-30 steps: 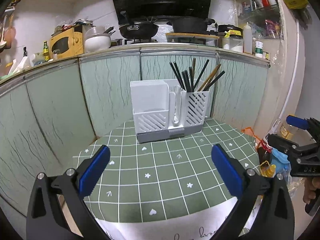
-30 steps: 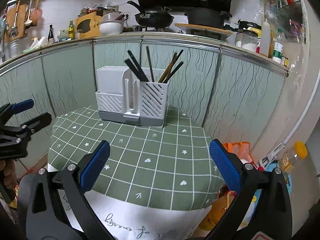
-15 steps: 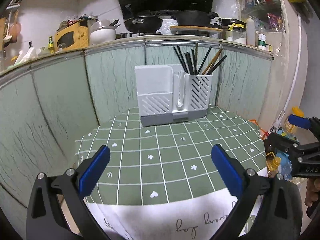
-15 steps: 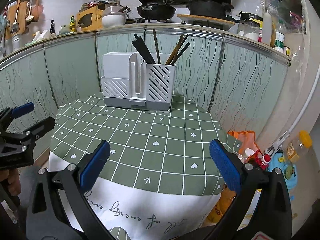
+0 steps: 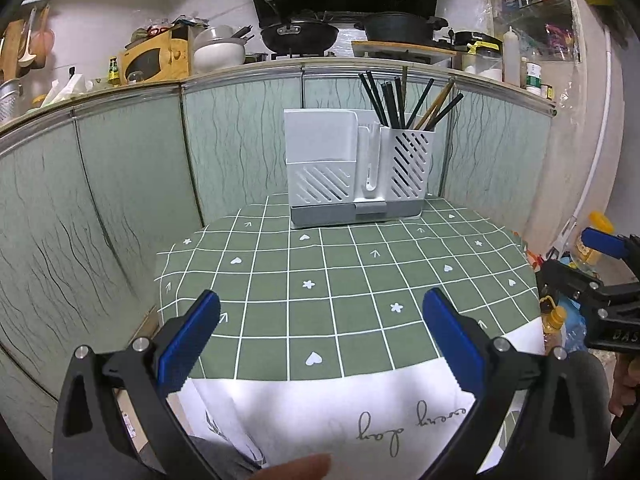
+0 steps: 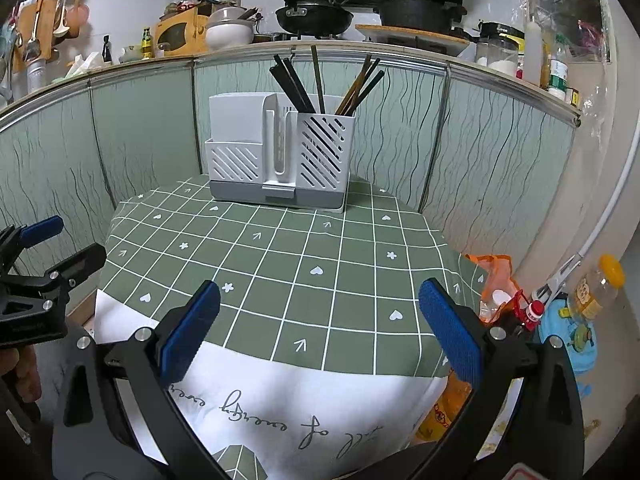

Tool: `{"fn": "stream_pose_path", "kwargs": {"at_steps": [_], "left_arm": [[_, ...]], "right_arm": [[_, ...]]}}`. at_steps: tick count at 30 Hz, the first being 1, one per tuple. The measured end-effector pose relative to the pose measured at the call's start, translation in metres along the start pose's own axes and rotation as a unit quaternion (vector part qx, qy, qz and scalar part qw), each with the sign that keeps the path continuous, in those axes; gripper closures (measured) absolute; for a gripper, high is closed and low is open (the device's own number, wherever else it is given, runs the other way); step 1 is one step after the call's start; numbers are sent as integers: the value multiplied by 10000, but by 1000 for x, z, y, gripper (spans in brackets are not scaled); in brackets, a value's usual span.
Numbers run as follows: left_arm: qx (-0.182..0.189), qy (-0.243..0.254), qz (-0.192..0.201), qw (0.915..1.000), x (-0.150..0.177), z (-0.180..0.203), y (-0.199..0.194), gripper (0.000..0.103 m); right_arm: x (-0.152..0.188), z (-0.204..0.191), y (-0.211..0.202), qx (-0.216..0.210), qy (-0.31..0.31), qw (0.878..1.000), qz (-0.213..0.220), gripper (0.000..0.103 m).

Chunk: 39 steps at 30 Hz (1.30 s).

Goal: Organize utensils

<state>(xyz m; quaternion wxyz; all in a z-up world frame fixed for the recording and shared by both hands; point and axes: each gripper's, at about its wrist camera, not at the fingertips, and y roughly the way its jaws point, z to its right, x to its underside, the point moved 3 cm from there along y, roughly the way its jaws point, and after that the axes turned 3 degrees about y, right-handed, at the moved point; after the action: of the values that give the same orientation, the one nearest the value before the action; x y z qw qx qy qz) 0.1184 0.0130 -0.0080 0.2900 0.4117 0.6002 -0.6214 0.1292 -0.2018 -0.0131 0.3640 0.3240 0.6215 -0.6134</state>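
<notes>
A white utensil holder [image 5: 356, 168] on a grey base stands at the far edge of the round table with the green checked cloth [image 5: 344, 284]. Several dark and wooden chopsticks [image 5: 404, 100] stand in its right slotted compartment. The holder also shows in the right wrist view [image 6: 278, 152], with the chopsticks [image 6: 320, 84]. My left gripper [image 5: 320, 344] is open and empty, at the table's near edge. My right gripper [image 6: 318, 332] is open and empty, also at the near edge. Each gripper shows at the side of the other's view: the right [image 5: 600, 280], the left [image 6: 40, 264].
Green-panelled cabinets [image 5: 120, 184] curve behind the table under a cluttered kitchen counter with a wok [image 5: 298, 36] and pots. Bottles and bags [image 6: 568, 308] lie on the floor to the right of the table. A white cloth edge [image 6: 304, 412] hangs down the front.
Both grippers have drawn back from the holder and lowered, so the table looks farther and the white cloth edge has come into view. Both stay open and empty.
</notes>
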Motion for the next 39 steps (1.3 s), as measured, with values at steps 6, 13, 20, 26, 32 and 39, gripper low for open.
{"fn": "stream_pose_path", "kwargs": {"at_steps": [6,13,20,26,32,39], "left_arm": [[-81,113,-143,9998,2,0,4,4],[-2,98,-129,9999,2,1,2,4],[-62,128,-173,9997,-1,2,3,4],[-112,161,-203,9996,0,5,4,4],[-78,174,-167,9997,-1,7,2,4],[-20,207,-52,9998,-5,8,-2,4]], "right_arm": [[0,0,0,13,10,10000,-14,7],[0,0,-3,26,-4,10000,36,7],[-1,1,-5,47,12,10000,65,7],[-2,2,-8,81,2,9999,108,7],[-4,2,-11,98,-23,9999,141,7],[-5,4,-13,107,2,9998,170,7]]}}
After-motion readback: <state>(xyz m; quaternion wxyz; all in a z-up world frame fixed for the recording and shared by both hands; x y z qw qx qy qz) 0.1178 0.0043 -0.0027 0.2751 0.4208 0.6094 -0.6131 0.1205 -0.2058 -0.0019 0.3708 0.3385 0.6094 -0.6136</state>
